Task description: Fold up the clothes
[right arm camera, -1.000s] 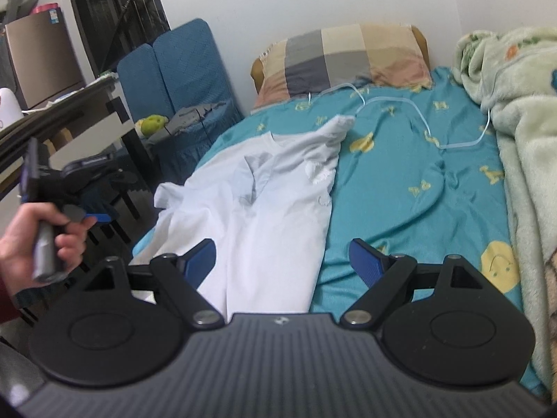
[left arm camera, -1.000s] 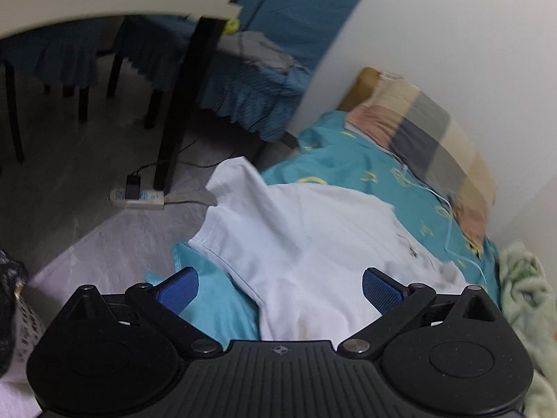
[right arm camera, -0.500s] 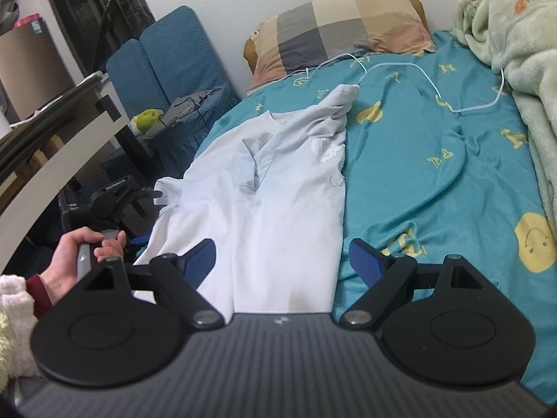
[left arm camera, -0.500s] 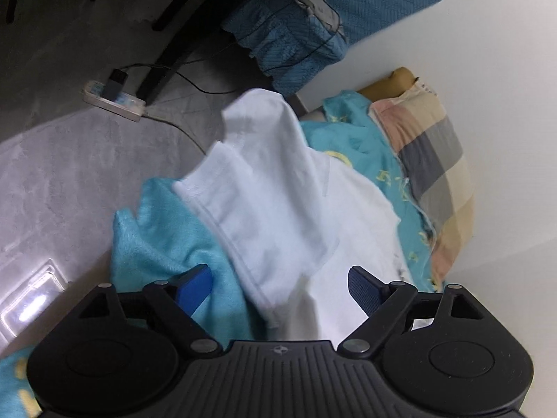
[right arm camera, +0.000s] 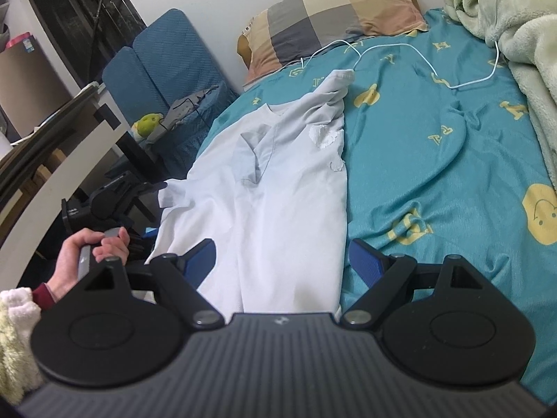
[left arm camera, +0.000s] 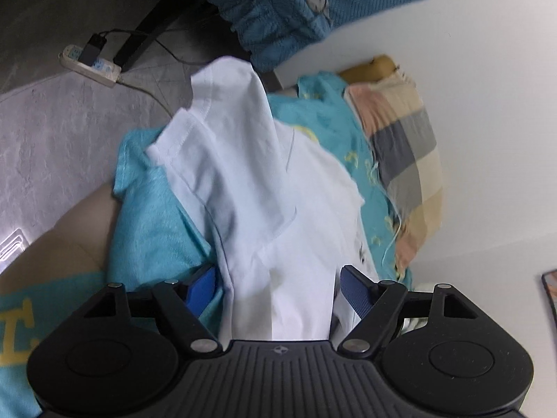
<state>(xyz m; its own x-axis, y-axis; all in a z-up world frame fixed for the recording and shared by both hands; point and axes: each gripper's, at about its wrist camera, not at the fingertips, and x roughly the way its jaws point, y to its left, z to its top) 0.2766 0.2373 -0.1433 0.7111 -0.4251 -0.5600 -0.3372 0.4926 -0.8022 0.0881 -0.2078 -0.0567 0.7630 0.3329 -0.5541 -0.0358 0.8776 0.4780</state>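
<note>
A white T-shirt (right arm camera: 278,188) lies lengthwise on the teal bedsheet (right arm camera: 435,160), its left side hanging over the bed's edge. My right gripper (right arm camera: 280,261) is open, its jaws astride the shirt's lower hem area. My left gripper (left arm camera: 276,285) is open, with the shirt's (left arm camera: 264,188) side fabric between its blue fingers (left arm camera: 202,287). In the right wrist view the left gripper's body (right arm camera: 104,202) and the hand holding it sit at the bed's left edge beside the shirt's sleeve.
A checked pillow (right arm camera: 330,14) lies at the bed's head, with a white cable (right arm camera: 400,48) on the sheet. A pale green blanket (right arm camera: 515,35) is piled at the right. Blue chairs (right arm camera: 167,66), a desk (right arm camera: 52,160) and a floor power strip (left arm camera: 90,62) stand left of the bed.
My left gripper has dropped lower and moved in on the shirt's hanging side, fabric now between its fingers. My right gripper has moved forward over the shirt's lower part.
</note>
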